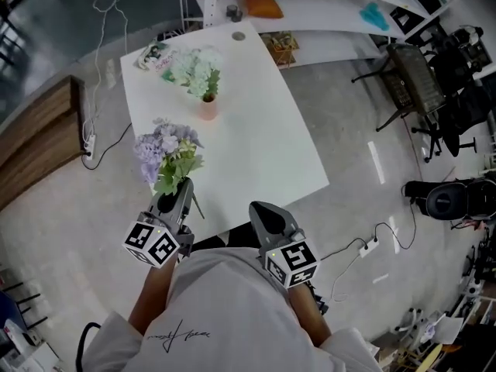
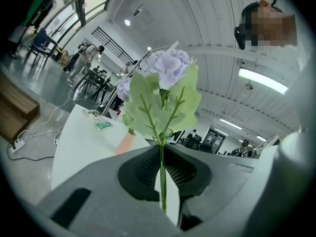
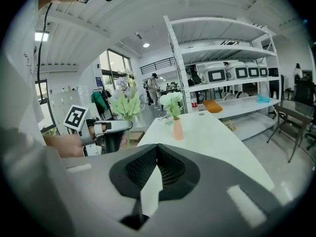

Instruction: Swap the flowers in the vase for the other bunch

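left gripper [image 1: 172, 198]: jaws clenched on the purple bunch [image 1: 165, 150] stem, held upright over the near tabletop [image 1: 263, 149] edge | right gripper [image 1: 264, 214]: jaws closed, nothing held | vase [image 1: 208, 108]: well apart, white bunch [image 1: 195, 70] in it | advice: white stems to be gripped low by opened right jaws and lifted straight, so the vase is not tipped

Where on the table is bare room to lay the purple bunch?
The table's right half and near edge, right of the vase, lie bare. Crowded: the far left corner, with vase and a printed packet. The left claw holds the purple bunch at the near left edge.
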Tool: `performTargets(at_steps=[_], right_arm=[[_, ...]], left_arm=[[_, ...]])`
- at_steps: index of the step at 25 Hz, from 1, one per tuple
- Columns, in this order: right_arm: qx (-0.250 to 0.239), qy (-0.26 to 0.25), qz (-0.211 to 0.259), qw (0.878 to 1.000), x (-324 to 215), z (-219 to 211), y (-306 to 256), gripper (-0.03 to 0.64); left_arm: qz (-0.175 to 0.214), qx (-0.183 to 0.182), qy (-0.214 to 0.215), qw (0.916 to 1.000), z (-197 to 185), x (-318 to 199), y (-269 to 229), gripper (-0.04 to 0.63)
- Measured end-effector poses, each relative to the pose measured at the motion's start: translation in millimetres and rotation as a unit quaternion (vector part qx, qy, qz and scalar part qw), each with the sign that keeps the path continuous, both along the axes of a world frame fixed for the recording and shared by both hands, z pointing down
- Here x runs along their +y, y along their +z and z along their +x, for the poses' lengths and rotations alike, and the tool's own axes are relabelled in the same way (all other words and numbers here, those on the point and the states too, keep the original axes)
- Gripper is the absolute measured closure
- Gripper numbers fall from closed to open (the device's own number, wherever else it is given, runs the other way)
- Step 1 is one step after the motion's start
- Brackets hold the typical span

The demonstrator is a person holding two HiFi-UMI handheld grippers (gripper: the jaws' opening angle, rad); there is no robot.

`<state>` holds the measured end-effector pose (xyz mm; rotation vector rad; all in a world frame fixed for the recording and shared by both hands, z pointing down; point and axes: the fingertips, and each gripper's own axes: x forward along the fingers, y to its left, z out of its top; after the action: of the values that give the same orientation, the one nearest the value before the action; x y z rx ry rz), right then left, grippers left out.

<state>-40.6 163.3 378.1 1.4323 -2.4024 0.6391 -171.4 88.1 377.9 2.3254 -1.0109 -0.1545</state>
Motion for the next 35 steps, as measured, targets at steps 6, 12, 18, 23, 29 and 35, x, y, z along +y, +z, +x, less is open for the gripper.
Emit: performTargets(at_steps=[6, 12, 18, 23, 29, 35], right_arm=[[-0.004, -0.038, 0.006, 0.999, -50.0, 6.6, -1.3, 0.609], [-0.014, -0.067, 0.007, 0.998, -74.2, 24.6, 0.2, 0.609], [-0.021, -0.088, 0.012, 0.996, -98.0, 42.4, 1.2, 0.609], [-0.028, -0.101, 0.021, 0.994, -122.9, 61.2, 1.1, 0.609], [-0.029, -0.122, 0.029, 0.992, -151.0, 77.4, 7.6, 0.609], [-0.019, -0.155, 0.044, 0.987, -181.7, 77.5, 10.9, 0.609]], left_arm=[[-0.003, 0.001, -0.036, 0.9993, 2.3, -35.3, 0.2, 0.575], [-0.004, -0.009, -0.072, 0.9974, 10.0, -46.3, -3.2, 0.575], [-0.004, -0.015, -0.100, 0.9949, 19.1, -56.9, -7.3, 0.575], [-0.003, -0.022, -0.123, 0.9921, 27.4, -64.4, -9.7, 0.575], [-0.003, -0.031, -0.161, 0.9864, 27.3, -69.4, -6.8, 0.575], [-0.001, -0.031, -0.191, 0.9810, 27.3, -76.0, -4.2, 0.575]])
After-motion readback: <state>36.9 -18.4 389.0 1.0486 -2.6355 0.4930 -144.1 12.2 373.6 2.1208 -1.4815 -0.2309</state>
